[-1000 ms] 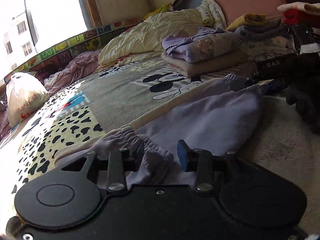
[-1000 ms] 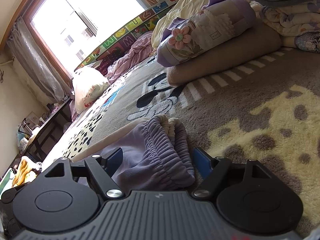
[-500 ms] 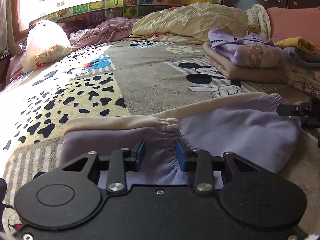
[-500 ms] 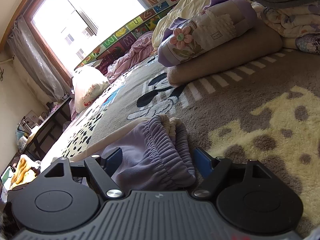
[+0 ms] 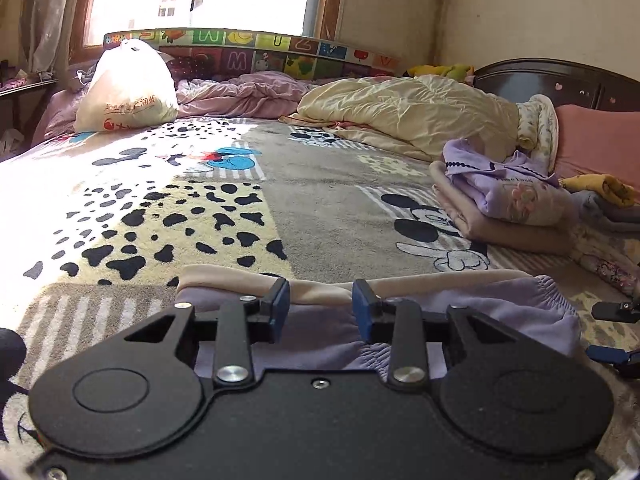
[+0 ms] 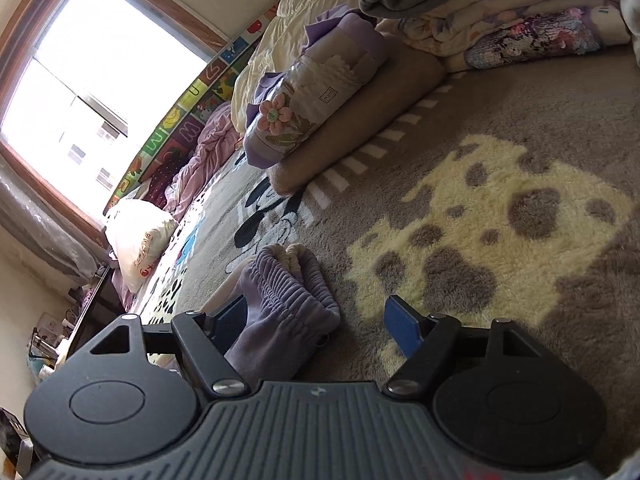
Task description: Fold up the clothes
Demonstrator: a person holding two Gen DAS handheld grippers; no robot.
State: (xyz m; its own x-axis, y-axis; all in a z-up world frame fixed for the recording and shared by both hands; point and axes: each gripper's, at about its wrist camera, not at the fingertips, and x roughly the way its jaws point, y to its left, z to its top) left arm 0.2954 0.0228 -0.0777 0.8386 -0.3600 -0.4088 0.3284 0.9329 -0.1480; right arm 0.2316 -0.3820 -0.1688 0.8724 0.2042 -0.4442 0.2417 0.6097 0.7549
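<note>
Both grippers' fingers newly spread

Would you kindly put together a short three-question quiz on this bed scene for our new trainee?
1. True or false: the left gripper is clamped shut on the purple trousers.
2. Multiple choice: the white plastic bag lies A) beside the window end of the bed, B) on the folded pile, C) between the right gripper's fingers.
3. Fill in: the folded purple garment with a pink flower rests on a folded ____ garment.

Key: 1 false, its fingers stand apart over the cloth; 2 A; 3 tan.
</note>
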